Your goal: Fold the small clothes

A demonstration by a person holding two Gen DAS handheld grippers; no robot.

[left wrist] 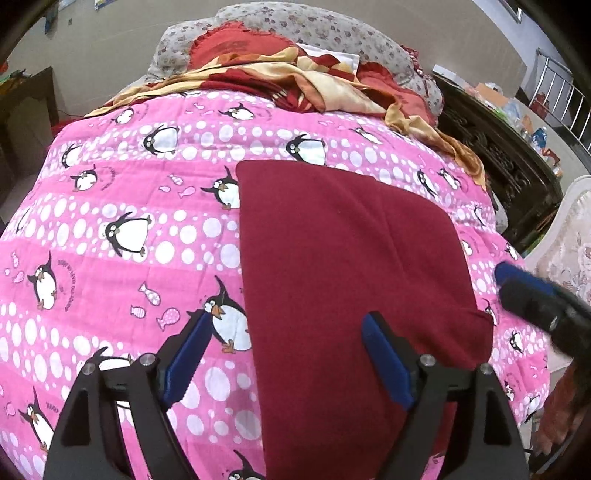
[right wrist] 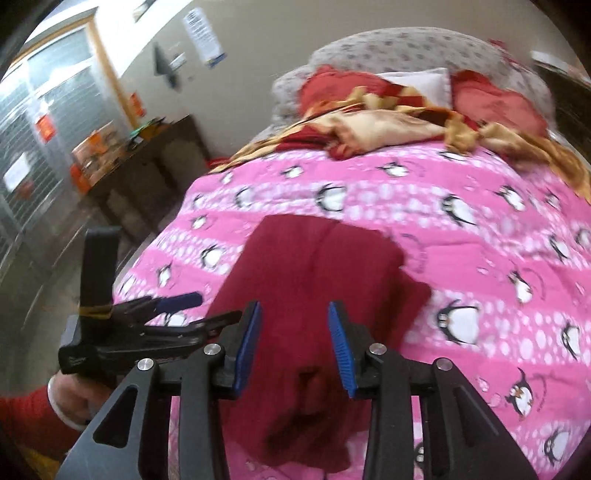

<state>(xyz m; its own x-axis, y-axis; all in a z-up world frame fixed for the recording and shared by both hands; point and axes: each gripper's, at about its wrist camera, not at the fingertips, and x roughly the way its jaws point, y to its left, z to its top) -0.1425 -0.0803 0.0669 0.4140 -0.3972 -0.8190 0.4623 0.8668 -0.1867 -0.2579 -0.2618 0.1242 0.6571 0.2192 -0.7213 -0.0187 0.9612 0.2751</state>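
Blue-padded fingers (left wrist: 186,354) of the left tool (left wrist: 286,354) stand wide apart above the bed, gripping nothing. One dark red garment (left wrist: 351,258) lies folded flat on the pink penguin quilt (left wrist: 110,221), its near edge under that tool. The right tool (right wrist: 295,343) hangs over the garment's near end with its jaws apart, pads clear of the cloth. One crumpled red and gold cloth (left wrist: 295,81) lies at the head of the bed against a grey flowered pillow (left wrist: 314,26). A dark wooden side counter (right wrist: 147,166) stands by the beige wall (right wrist: 258,37).
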